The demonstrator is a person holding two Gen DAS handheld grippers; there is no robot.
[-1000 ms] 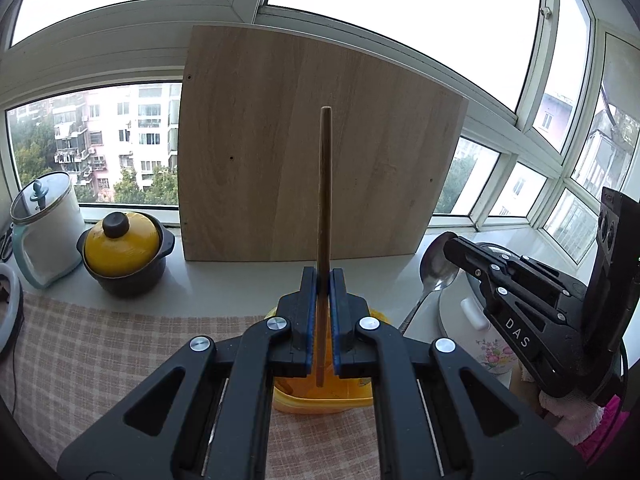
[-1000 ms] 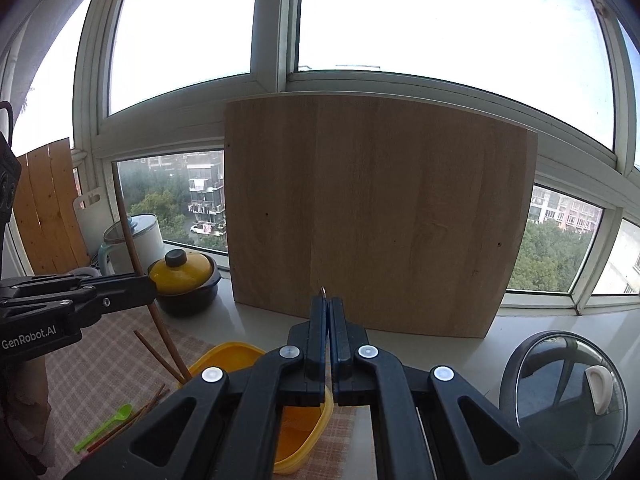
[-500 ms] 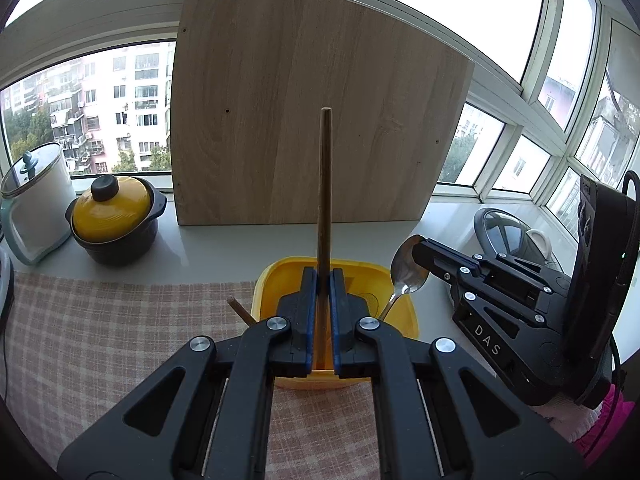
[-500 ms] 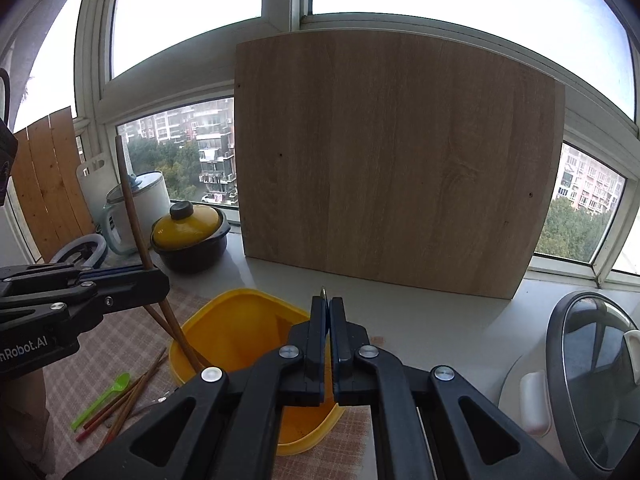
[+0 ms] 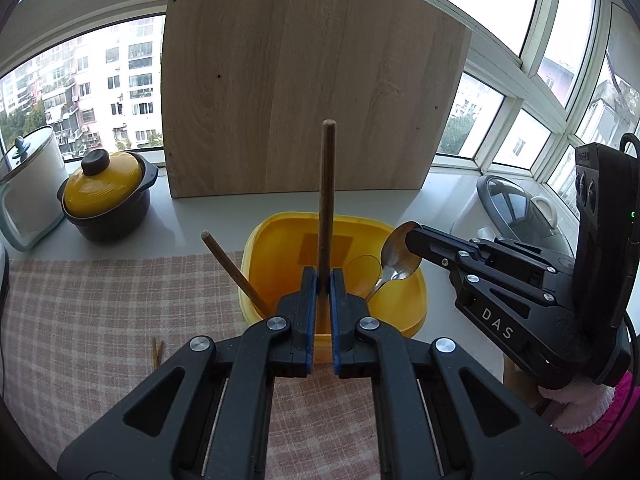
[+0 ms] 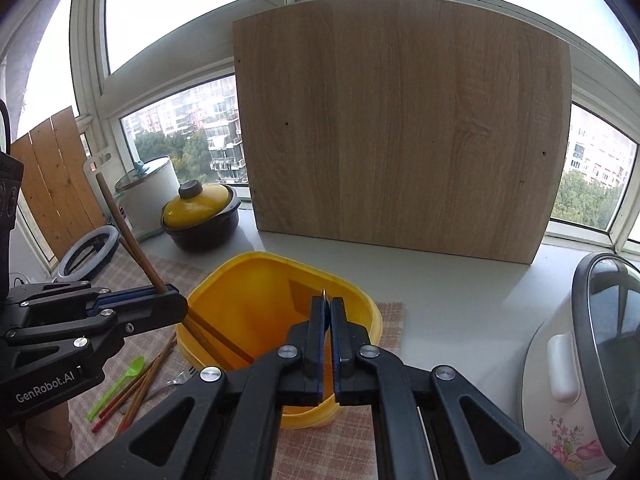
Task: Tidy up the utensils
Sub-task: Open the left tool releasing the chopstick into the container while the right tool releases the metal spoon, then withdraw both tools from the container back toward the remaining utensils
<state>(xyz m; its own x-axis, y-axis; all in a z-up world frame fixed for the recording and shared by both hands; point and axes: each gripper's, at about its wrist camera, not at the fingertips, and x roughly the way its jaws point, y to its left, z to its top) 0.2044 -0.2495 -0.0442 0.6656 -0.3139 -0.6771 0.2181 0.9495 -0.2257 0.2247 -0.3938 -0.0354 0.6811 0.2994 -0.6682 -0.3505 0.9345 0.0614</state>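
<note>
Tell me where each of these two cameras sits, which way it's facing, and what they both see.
Left wrist: sits on the left gripper, looking forward and down at the yellow tub; its fingers clamp an upright wooden chopstick; the right gripper with a metal spoon shows at right.
Right wrist: sits on the right gripper, facing the same tub; the left gripper shows at left.
Shared: tub, wooden board, yellow-lidded pot, checked cloth.

Black left gripper [image 5: 324, 280], blue pads [image 5: 308, 288], silver screws, pink sleeve [image 5: 600, 420].
</note>
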